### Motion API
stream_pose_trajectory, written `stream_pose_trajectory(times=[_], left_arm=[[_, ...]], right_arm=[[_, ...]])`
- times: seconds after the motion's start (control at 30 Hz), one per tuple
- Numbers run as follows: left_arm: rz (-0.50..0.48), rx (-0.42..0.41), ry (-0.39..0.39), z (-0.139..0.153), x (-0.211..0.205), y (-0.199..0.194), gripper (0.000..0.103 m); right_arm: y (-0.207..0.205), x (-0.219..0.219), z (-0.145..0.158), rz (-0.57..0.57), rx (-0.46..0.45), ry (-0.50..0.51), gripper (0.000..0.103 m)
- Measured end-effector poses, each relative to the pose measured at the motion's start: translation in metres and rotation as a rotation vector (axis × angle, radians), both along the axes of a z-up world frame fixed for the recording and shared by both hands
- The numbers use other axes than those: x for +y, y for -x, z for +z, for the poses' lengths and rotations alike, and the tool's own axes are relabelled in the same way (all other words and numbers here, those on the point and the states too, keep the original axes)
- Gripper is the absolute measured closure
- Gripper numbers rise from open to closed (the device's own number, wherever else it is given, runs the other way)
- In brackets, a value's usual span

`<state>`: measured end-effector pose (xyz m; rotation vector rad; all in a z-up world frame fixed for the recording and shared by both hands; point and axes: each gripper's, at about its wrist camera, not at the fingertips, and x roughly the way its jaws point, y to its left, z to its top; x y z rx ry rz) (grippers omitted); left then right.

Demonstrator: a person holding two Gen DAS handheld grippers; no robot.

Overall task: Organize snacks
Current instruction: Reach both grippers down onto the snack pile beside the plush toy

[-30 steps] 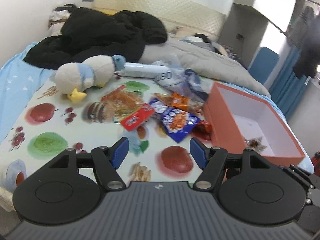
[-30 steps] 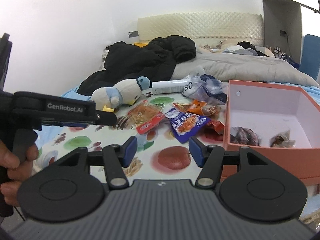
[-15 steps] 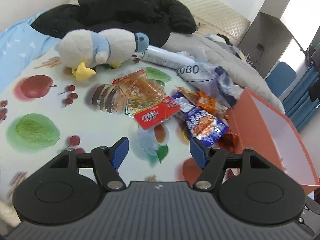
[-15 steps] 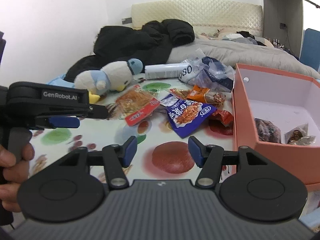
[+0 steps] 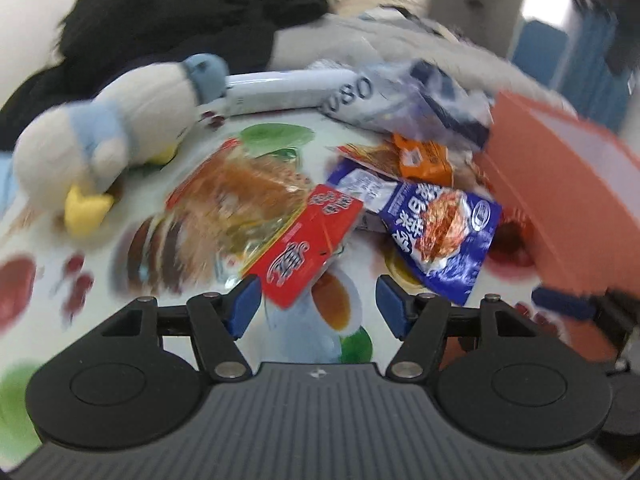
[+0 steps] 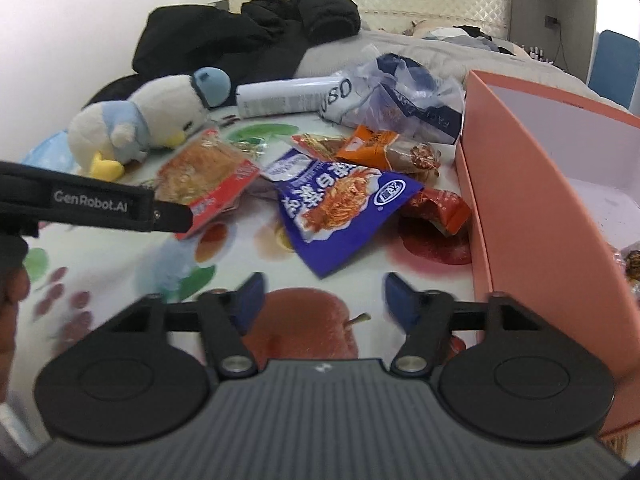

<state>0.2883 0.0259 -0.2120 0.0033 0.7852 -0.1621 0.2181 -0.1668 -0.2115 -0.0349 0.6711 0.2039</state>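
Beside the orange box (image 6: 520, 184), snack packets (image 6: 340, 204) crowd its wall.

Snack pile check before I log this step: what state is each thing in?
Left tongs: open, empty.
Right tongs: open, empty, just widened.
Orange box: lidless, some snacks inside.
Blue packet: sealed, lying flat.
Red packet: lying on the table.
Plush duck: on its side.

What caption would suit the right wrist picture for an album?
Open right gripper, jaws just widened and empty, nears a blue snack packet beside an orange box.
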Motion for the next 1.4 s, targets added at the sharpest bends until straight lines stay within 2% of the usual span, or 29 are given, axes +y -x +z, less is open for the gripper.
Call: stream_pose_trajectory(times=[0.2, 0.47, 0.5, 0.53, 0.57, 0.63, 0.7, 0.8, 0.9, 1.17, 1.4], left_arm=[[-0.081, -0.023, -0.133, -0.010, -0.023, -0.029, 0.035], [-0.136, -0.026, -0.283, -0.029, -0.049, -0.055, 0.047], [-0.129, -0.029, -0.298, -0.030, -0.050, -0.056, 0.050], [-0.119, -0.021, -0.311, -0.032, -0.051, -0.057, 0.058], [-0.117, -0.011, -0.304, -0.032, -0.050, -0.058, 0.062], [-0.111, -0.007, -0.272, -0.031, -0.047, -0.059, 0.077], [-0.104, -0.002, -0.264, -0.030, -0.047, -0.058, 0.087], [-0.101, -0.005, -0.249, -0.026, -0.046, -0.053, 0.096], [-0.098, -0.005, -0.228, -0.023, -0.045, -0.046, 0.100], [-0.061, -0.008, -0.130, -0.008, -0.039, -0.014, 0.103], [0.007, -0.005, -0.029, 0.000, -0.016, 0.008, 0.102]], right_arm=[[-0.026, 0.004, -0.014, 0.002, 0.009, -0.002, 0.023], [-0.055, 0.011, -0.025, 0.001, 0.034, 0.043, 0.024], [-0.056, 0.012, -0.025, 0.002, 0.033, 0.046, 0.028], [-0.057, 0.013, -0.025, 0.007, 0.030, 0.049, 0.033], [-0.058, 0.014, -0.024, 0.014, 0.029, 0.053, 0.034], [-0.059, 0.015, -0.023, 0.023, 0.027, 0.050, 0.047], [-0.059, 0.016, -0.022, 0.043, 0.031, 0.039, 0.059], [-0.057, 0.019, -0.018, 0.064, 0.038, 0.036, 0.081], [-0.052, 0.020, -0.013, 0.069, 0.035, 0.023, 0.091], [-0.027, 0.019, 0.002, 0.090, 0.014, 0.024, 0.100], [0.004, 0.021, 0.010, 0.114, 0.016, 0.024, 0.100]])
